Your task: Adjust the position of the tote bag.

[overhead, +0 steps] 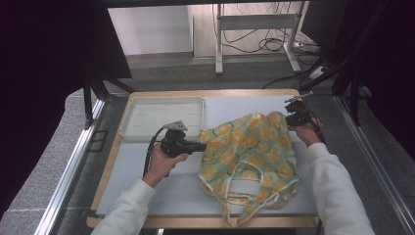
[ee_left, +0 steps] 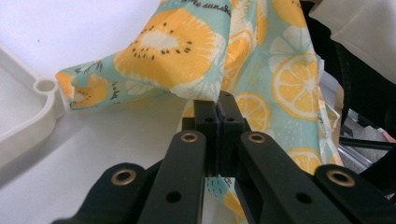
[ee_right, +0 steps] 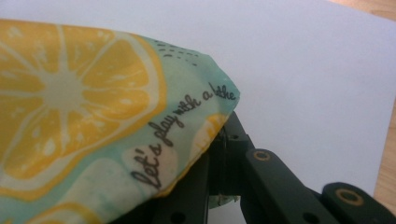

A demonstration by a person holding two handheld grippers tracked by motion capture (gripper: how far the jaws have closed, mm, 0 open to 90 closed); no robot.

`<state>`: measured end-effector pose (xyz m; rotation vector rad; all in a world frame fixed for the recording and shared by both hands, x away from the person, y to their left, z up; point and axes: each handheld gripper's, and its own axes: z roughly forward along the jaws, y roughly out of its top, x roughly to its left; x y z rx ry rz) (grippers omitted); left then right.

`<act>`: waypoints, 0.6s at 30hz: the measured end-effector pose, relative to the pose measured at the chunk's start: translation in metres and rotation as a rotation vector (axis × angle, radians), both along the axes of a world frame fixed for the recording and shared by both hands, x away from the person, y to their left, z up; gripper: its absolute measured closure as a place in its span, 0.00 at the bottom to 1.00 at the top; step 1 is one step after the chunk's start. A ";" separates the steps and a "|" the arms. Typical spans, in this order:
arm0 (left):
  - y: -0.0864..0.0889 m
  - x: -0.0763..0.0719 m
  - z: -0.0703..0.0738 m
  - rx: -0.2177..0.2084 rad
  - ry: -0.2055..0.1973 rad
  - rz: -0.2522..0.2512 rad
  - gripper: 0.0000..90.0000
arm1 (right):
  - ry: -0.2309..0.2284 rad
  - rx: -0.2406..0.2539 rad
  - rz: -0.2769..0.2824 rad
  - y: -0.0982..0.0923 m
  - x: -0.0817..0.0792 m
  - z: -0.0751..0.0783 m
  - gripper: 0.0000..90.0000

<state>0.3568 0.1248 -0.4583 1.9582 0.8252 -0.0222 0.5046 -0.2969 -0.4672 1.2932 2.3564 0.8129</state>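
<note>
A cloth tote bag (overhead: 252, 152) printed with orange and lemon slices on pale green lies spread on the white mat, its handles toward the near edge. My left gripper (overhead: 201, 145) is shut on the bag's left edge; in the left gripper view the fabric (ee_left: 187, 51) bunches over the closed jaws (ee_left: 217, 109). My right gripper (overhead: 288, 119) is shut on the bag's far right corner, lifted slightly. In the right gripper view that corner (ee_right: 93, 126), with black script lettering, drapes over the jaws.
A white shallow tray (overhead: 162, 117) sits at the mat's far left, close to my left gripper. The white mat (overhead: 181, 188) covers a wooden table (overhead: 105, 181). Metal frame rails run along both sides.
</note>
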 end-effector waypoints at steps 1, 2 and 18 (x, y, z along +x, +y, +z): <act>-0.001 0.001 -0.001 -0.001 0.003 0.004 1.00 | 0.003 0.004 0.001 -0.002 -0.001 0.000 0.99; -0.001 0.001 -0.002 -0.002 0.006 0.006 1.00 | 0.003 0.004 0.002 -0.004 -0.003 0.000 0.99; -0.003 0.008 -0.009 0.026 -0.014 0.041 0.98 | -0.092 0.080 -0.063 -0.040 -0.039 0.017 0.60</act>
